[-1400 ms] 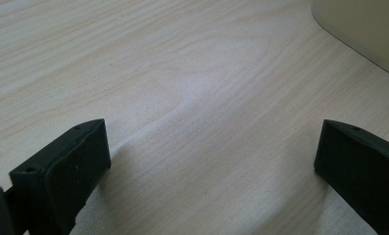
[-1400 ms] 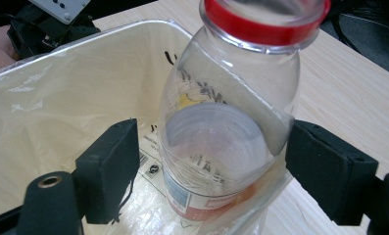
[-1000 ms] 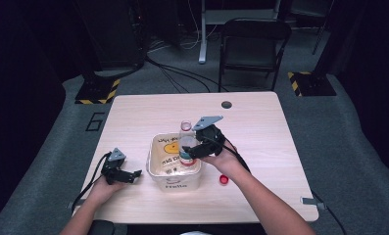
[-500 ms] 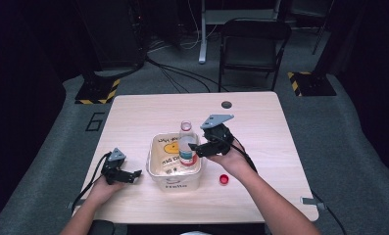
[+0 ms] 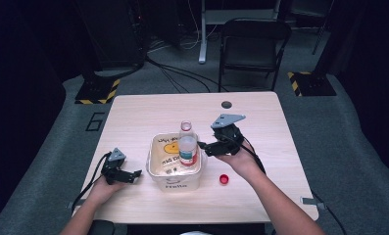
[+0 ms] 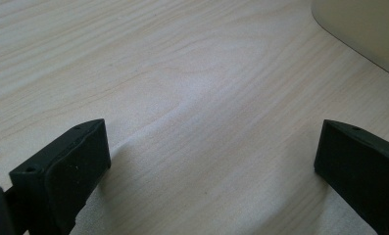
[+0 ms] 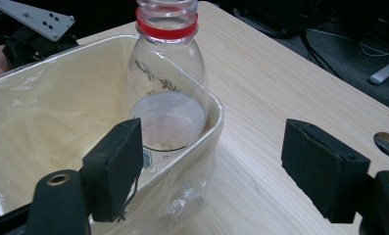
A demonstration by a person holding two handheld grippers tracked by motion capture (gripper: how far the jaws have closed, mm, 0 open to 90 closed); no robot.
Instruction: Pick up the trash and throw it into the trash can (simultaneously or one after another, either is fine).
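A clear plastic bottle (image 5: 187, 144) with a red neck ring and no cap stands upright inside the white bin (image 5: 175, 185), against its right wall. In the right gripper view the bottle (image 7: 167, 98) rises just behind the bin's rim (image 7: 216, 112). My right gripper (image 5: 204, 147) is open just right of the bottle, its jaws (image 7: 220, 169) wide apart and holding nothing. A red cap (image 5: 224, 178) lies on the table in front of that hand. My left gripper (image 5: 135, 174) rests open on the table left of the bin, with bare wood between its jaws (image 6: 211, 166).
The bin is lined with a thin plastic bag and has a yellow face printed on it. A round cable hole (image 5: 226, 104) sits near the table's far edge. A black chair (image 5: 253, 44) stands beyond the table. The bin's corner (image 6: 363, 29) is close ahead of the left gripper.
The right gripper held the bottle in the bin a second ago. It has since opened and drawn back to the right, leaving the bottle standing. The left gripper has not moved.
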